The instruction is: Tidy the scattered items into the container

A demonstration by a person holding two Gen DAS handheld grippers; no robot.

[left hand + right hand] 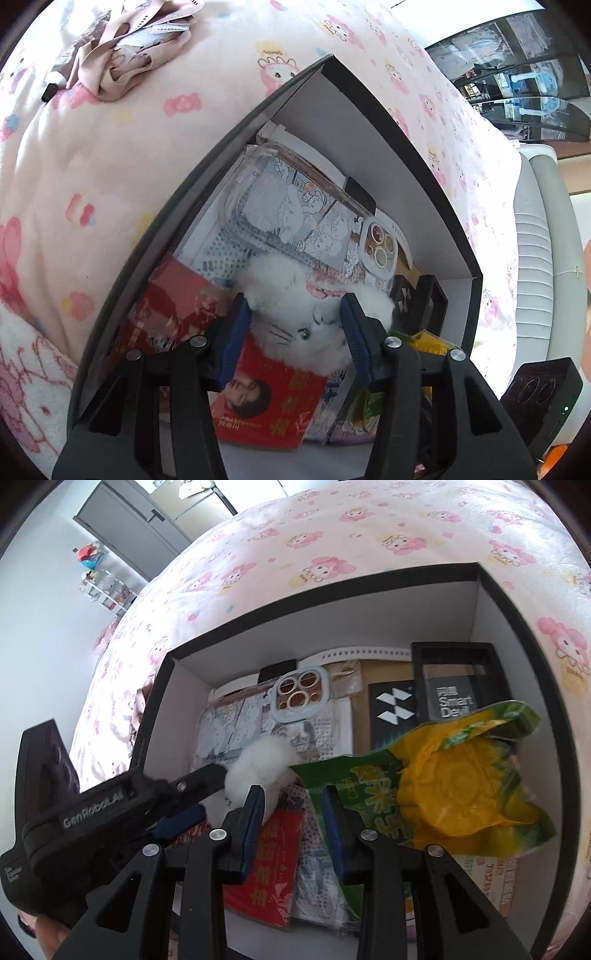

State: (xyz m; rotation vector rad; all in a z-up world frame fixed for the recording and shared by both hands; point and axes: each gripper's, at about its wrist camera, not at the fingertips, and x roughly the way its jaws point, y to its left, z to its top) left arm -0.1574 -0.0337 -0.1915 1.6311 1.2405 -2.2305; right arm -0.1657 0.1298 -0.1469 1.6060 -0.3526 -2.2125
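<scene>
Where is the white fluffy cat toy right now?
The white fluffy cat toy lies inside the box, between the left gripper jaws, atop the red booklet, beside the phone case.

Both my grippers tilt steeply down, side by side.

My left gripper (295, 328) has its blue pads (236, 332) spread wide, a gap showing at each side of what sits between them. My right gripper (291, 812) stands partly parted, nothing pinched, its fingers (255, 812) just right of the left's.
</scene>
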